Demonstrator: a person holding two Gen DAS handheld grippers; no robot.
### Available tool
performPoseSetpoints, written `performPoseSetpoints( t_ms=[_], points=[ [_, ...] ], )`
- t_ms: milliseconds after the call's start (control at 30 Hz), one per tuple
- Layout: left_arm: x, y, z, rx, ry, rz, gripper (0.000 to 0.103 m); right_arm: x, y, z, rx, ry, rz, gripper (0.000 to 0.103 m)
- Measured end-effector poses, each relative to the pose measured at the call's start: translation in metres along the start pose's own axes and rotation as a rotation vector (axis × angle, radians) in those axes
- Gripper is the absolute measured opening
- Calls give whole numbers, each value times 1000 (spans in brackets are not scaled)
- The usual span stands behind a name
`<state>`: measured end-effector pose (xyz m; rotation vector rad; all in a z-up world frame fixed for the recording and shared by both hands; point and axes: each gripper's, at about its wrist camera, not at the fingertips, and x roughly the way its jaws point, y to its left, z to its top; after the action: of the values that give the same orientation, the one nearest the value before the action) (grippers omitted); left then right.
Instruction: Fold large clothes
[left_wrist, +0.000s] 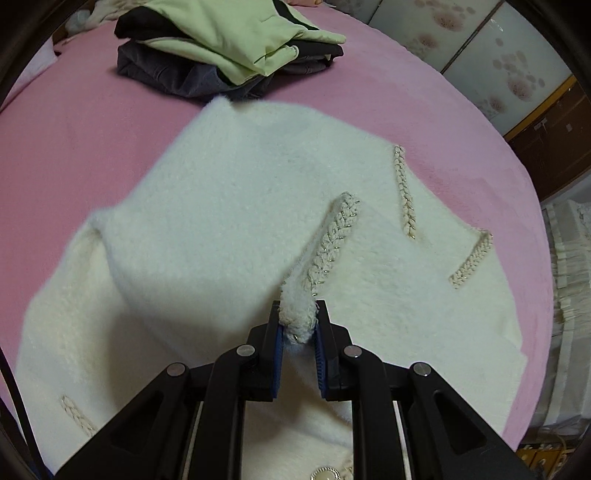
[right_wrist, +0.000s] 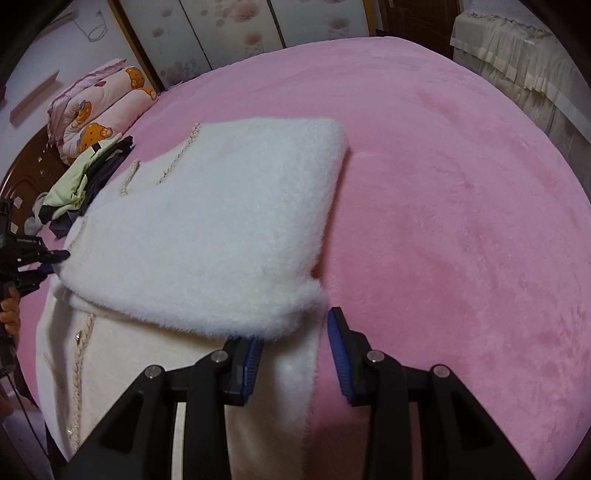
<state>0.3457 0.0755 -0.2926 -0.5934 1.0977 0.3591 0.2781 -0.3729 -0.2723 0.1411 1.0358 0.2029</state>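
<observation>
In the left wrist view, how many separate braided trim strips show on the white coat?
5: one runs up from the left gripper, one lies upper right, one at the right edge, one lower left, one at the bottom by the button. Folds may hide more.

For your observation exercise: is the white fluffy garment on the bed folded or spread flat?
Partly folded: the white fluffy garment has one section doubled over the layer beneath on the pink bed.

Pink-covered bed (right_wrist: 461, 184), floral sliding doors (right_wrist: 236, 33) behind, w/ cream ruffled cover (right_wrist: 517, 55) at right.
</observation>
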Motion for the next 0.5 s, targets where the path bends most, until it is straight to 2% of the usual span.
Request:
performPoseSetpoints(
  t_ms=[233,433,500],
  points=[
    [4,-1,25,-7,-25,41,13,2,11,-2,-66,-8,-12,35],
    [4,-7,19,32,6,63,13,4,15,1,-120,-45,-48,35],
    [3,-6,15,39,13,59,13,1,11,3,-91,-69,-24,34]
  ],
)
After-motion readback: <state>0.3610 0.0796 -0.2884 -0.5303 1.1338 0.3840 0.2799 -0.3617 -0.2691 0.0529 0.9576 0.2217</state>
